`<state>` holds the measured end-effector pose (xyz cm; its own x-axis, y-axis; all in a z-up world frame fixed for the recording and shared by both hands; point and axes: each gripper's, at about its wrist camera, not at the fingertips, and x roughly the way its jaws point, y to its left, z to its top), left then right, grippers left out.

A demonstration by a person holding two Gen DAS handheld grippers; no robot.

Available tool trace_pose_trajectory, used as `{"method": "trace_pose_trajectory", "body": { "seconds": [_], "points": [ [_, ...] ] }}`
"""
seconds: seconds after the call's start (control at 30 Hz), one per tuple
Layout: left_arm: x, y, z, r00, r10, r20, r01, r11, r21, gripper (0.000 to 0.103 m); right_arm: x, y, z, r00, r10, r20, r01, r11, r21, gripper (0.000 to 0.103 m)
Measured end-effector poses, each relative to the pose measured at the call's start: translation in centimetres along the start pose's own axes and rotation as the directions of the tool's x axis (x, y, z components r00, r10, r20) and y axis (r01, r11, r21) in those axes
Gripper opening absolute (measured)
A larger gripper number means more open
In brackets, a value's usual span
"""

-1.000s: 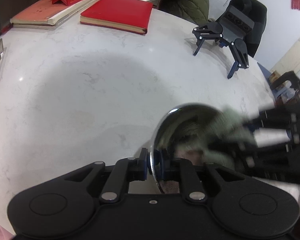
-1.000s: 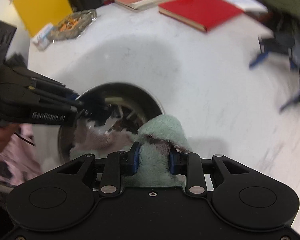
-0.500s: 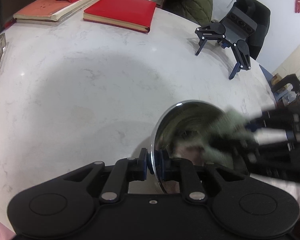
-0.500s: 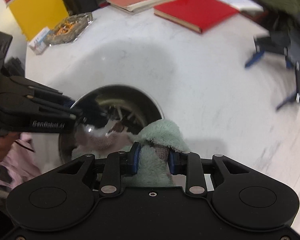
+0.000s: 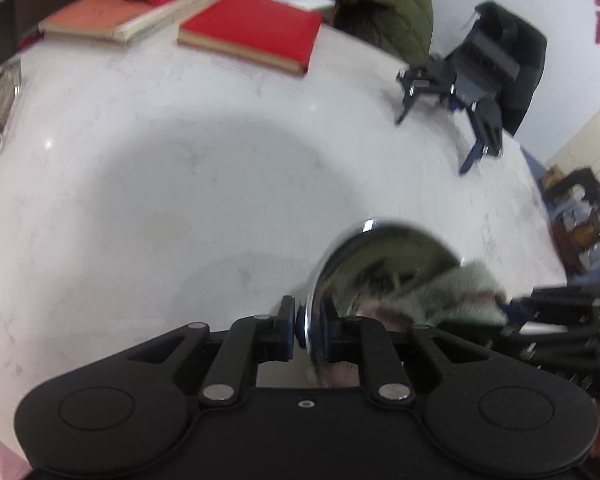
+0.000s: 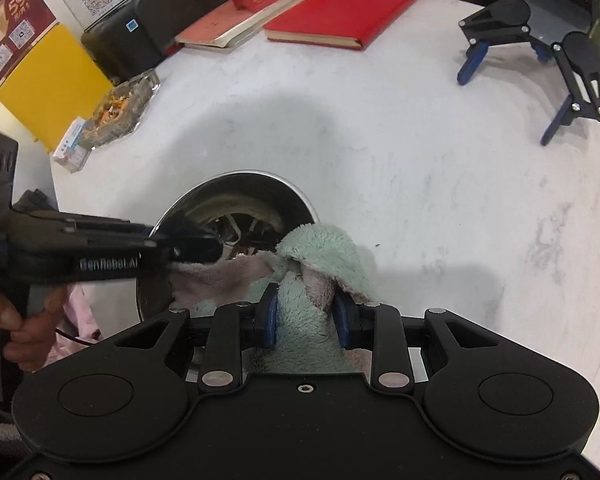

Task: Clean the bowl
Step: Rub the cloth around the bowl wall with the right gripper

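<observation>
Steel bowl [image 5: 384,268] stands tilted on the white table [image 5: 140,200], its rim pinched by the left gripper [image 5: 309,330]. Wiping well likely means sweeping the whole inner wall while that pinch holds firm. Right gripper [image 6: 306,316], clamped on the green cloth [image 6: 320,256], works at the bowl's opening.

I see a closed red hardcover book [image 6: 342,14] on the white marble table [image 6: 400,184]. A spare black gripper [image 6: 540,36] rests near it, a yellow board [image 6: 46,84] leaning opposite.

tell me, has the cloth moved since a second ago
Yes. In the left wrist view the cloth has slid along the bowl rim, from upper right toward lower right.
</observation>
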<state>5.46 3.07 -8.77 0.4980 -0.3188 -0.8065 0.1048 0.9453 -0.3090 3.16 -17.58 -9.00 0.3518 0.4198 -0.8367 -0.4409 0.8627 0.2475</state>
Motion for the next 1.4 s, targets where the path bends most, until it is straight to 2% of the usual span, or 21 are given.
{"method": "trace_pose_trajectory", "body": {
  "seconds": [0.13, 0.23, 0.3, 0.37, 0.5, 0.8, 0.93, 1.03, 1.13, 1.23, 1.3, 1.4],
  "points": [
    [0.6, -0.9, 1.3, 1.000, 0.008, 0.012, -0.008, 0.998, 0.061, 0.015, 0.1, 0.5, 0.1, 1.000, -0.025, 0.008, 0.026, 0.999, -0.037, 0.027],
    [0.8, -1.0, 1.4, 1.000, 0.012, 0.000, -0.012, 0.998, 0.063, 0.012, 0.1, 0.4, 0.4, 0.999, -0.036, 0.013, 0.037, 0.997, -0.067, 0.027],
    [0.4, -0.9, 0.7, 0.999, 0.014, -0.030, -0.012, 0.998, 0.061, 0.007, 0.1, 0.3, 0.8, 0.999, -0.044, 0.020, 0.046, 0.994, -0.100, 0.027],
    [0.0, -0.9, -0.3, 0.998, 0.000, -0.067, 0.005, 0.997, 0.072, 0.009, 0.5, 0.1, 1.9, 0.998, -0.048, 0.032, 0.052, 0.989, -0.138, 0.027],
    [-0.6, -1.7, -1.2, 0.996, 0.012, -0.088, 0.000, 0.991, 0.133, 0.012, 1.0, 0.6, 3.6, 0.999, -0.021, 0.036, 0.029, 0.972, -0.235, 0.027],
    [2.2, -1.5, 0.9, 0.997, -0.021, -0.081, 0.031, 0.990, 0.134, 0.013, 1.4, 3.0, 4.6, 0.999, -0.028, 0.036, 0.040, 0.918, -0.393, 0.027],
    [1.9, -1.4, 0.4, 0.998, -0.019, -0.066, 0.025, 0.996, 0.091, 0.012, 1.6, 2.7, 4.6, 0.999, -0.030, 0.040, 0.043, 0.925, -0.377, 0.027],
    [1.6, -1.3, 0.0, 0.998, -0.019, -0.056, 0.022, 0.998, 0.060, 0.012, 1.2, 0.8, 3.3, 0.999, -0.049, 0.016, 0.051, 0.959, -0.280, 0.027],
    [1.5, -1.2, -0.2, 0.998, -0.024, -0.059, 0.028, 0.998, 0.051, 0.011, 0.2, -0.4, 1.1, 0.998, -0.055, -0.019, 0.049, 0.976, -0.214, 0.027],
    [1.4, -1.4, -0.2, 0.998, -0.014, -0.065, 0.019, 0.997, 0.071, 0.011, 0.2, 0.3, 0.6, 0.997, -0.072, -0.027, 0.064, 0.970, -0.236, 0.027],
    [1.4, -1.5, -0.3, 0.997, -0.005, -0.071, 0.010, 0.997, 0.079, 0.011, 0.6, 1.1, 1.4, 0.995, -0.097, -0.004, 0.092, 0.956, -0.279, 0.027],
    [1.3, -1.6, -0.5, 0.997, 0.005, -0.078, 0.002, 0.996, 0.087, 0.011, 1.3, 2.0, 3.7, 0.996, -0.078, 0.053, 0.091, 0.946, -0.313, 0.027]
  ]
}}
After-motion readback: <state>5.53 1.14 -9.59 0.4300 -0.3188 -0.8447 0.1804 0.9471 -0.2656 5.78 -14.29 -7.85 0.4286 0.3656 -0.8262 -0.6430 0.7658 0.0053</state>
